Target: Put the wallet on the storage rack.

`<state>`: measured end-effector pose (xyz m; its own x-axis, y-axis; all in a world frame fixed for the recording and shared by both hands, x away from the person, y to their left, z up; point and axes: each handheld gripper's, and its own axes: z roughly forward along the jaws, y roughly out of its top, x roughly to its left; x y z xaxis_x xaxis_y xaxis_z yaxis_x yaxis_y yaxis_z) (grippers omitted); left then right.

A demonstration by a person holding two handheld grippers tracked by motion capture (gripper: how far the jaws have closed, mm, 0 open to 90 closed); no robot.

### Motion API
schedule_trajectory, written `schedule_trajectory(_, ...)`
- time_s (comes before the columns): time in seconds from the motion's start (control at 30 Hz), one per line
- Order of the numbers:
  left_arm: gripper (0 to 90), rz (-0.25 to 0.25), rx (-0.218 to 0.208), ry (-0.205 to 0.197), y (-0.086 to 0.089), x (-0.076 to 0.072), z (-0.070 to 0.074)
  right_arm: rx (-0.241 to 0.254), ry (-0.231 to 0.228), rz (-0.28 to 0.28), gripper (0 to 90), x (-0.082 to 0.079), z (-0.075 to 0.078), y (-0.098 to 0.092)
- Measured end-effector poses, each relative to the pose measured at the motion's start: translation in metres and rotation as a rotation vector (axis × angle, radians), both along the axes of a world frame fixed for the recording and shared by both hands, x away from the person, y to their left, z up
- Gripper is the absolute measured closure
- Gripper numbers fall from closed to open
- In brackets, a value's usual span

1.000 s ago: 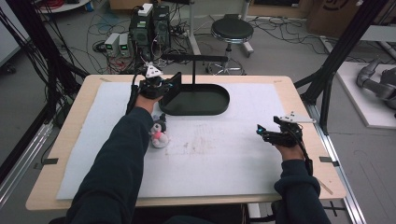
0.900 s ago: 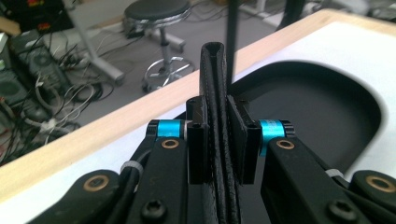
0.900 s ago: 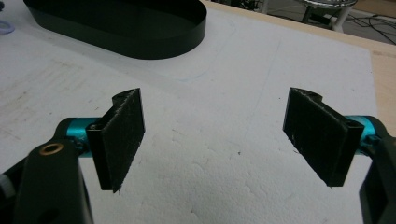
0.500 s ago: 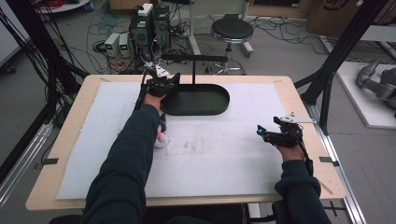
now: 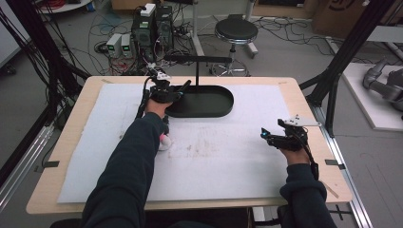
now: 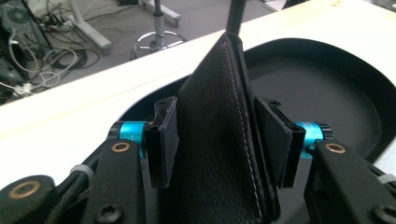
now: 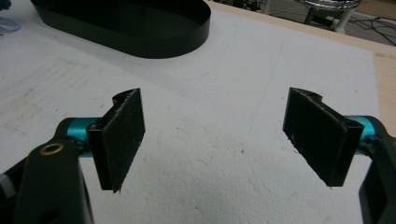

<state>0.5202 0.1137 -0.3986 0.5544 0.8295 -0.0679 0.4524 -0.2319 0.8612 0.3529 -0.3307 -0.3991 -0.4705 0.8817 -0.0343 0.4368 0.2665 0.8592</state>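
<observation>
**Black leather piece between loosened left jaws at the tray**

At the upper left of the high view, the left gripper [image 5: 183,86] sits at the tray's [image 5: 223,108] left end. Its own view shows a black stitched leather piece [image 6: 219,154] standing between the jaws, which have just been opening; a gap shows on each side. The piece's lower end is cut off. A pink-white thing [image 5: 165,142] lies half hidden by the sleeve. At the right, the right gripper [image 5: 264,136] hovers wide open and empty over the white mat [image 5: 228,156].
</observation>
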Motion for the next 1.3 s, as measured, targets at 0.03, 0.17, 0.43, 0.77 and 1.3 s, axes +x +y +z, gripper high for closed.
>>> schedule_trajectory(0.03, 50.0, -0.005, -0.010, 0.008, -0.001, 0.000, 0.000, 0.000, 0.000, 0.002, 21.2, 0.000, 0.000, 0.000)
schedule_trajectory(0.17, 44.2, -0.030, -0.048, 0.061, -0.006, 0.000, -0.006, -0.001, -0.002, 0.005, 21.2, -0.001, 0.001, 0.000)
schedule_trajectory(0.43, 34.6, 0.020, 0.004, 0.102, -0.012, 0.005, -0.012, -0.003, 0.003, 0.007, 21.2, -0.001, 0.001, 0.000)
schedule_trajectory(0.77, 32.0, -0.013, -0.096, 0.027, 0.002, -0.015, 0.014, -0.007, 0.005, 0.014, 21.2, 0.000, 0.000, 0.002)
schedule_trajectory(1.3, 24.2, 0.029, -0.165, -0.107, 0.048, -0.074, 0.048, -0.015, 0.000, 0.016, 21.1, 0.003, 0.000, 0.008)
